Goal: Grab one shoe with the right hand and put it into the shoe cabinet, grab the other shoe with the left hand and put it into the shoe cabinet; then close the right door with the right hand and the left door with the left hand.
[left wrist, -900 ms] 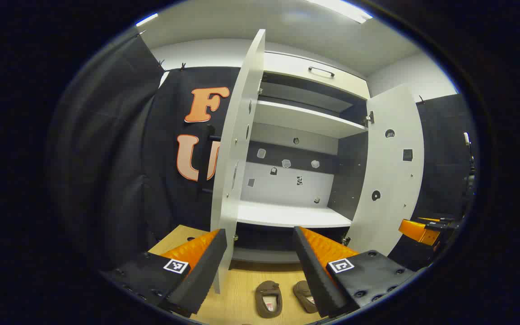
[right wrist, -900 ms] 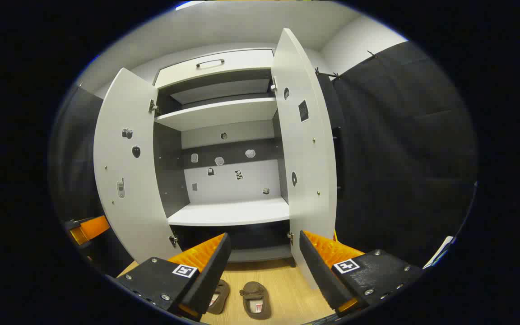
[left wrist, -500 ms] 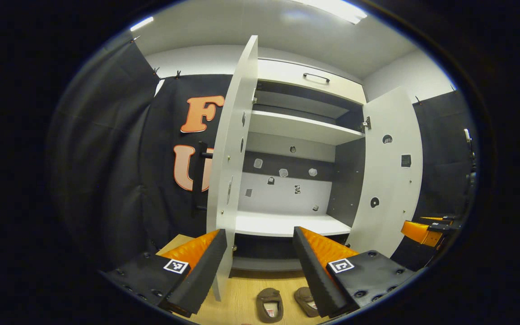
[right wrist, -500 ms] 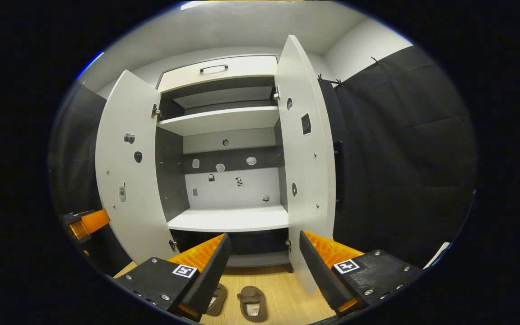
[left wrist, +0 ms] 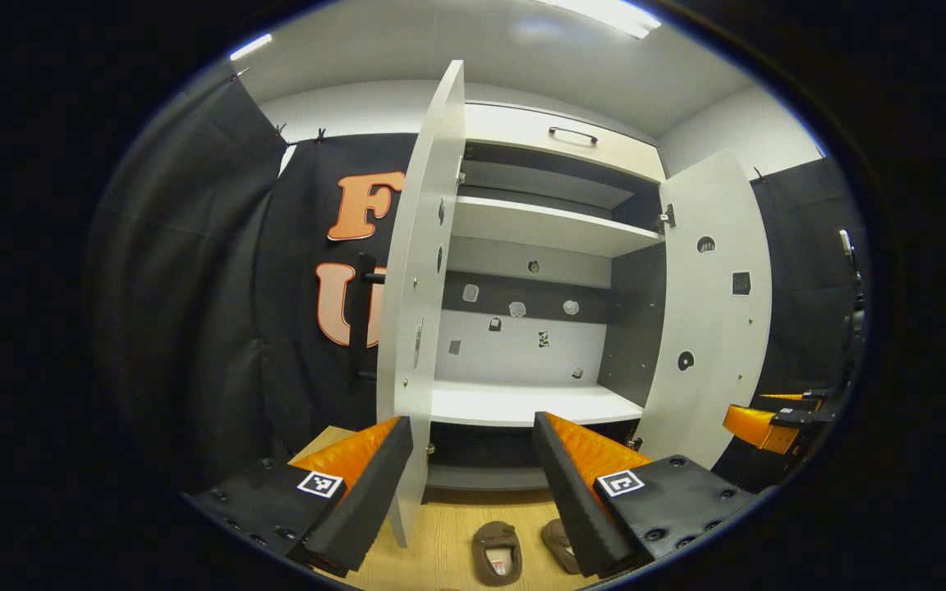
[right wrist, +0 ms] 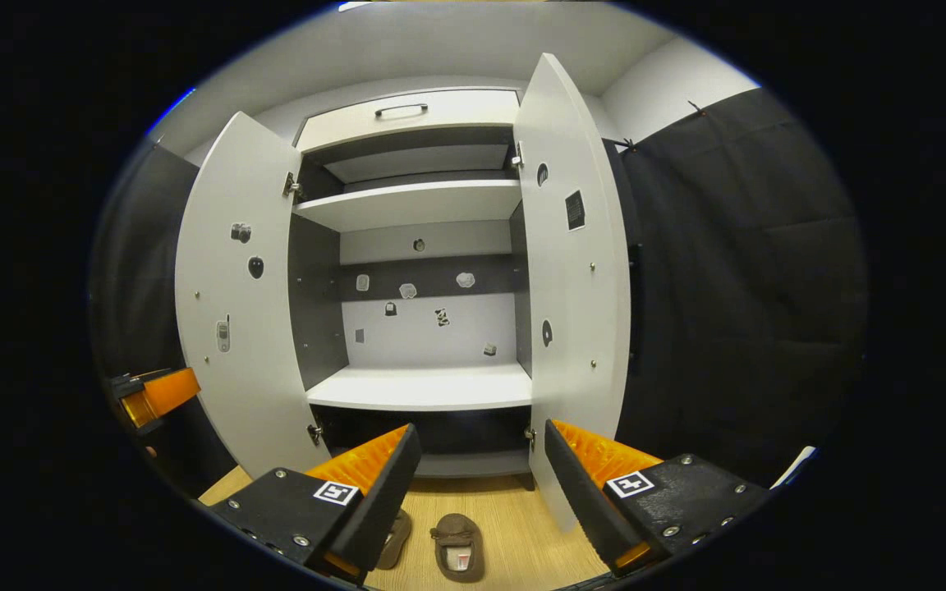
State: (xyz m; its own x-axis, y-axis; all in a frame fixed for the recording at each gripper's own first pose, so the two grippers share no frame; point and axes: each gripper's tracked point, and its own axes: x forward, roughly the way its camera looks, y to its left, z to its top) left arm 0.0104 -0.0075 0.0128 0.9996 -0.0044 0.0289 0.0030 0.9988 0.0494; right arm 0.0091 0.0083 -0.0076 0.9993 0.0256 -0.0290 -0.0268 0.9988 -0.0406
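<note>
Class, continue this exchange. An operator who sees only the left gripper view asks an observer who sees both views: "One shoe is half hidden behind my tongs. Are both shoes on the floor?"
Observer: Yes. In the right gripper view the right-hand shoe lies whole on the wooden floor. The left-hand shoe lies beside it.
Operator: My left door is edge-on. Anything on its inner face?
Observer: The left door carries small stickers there.
Operator: Are the right tongs open?
Observer: The right tongs stand open, holding nothing.
</note>
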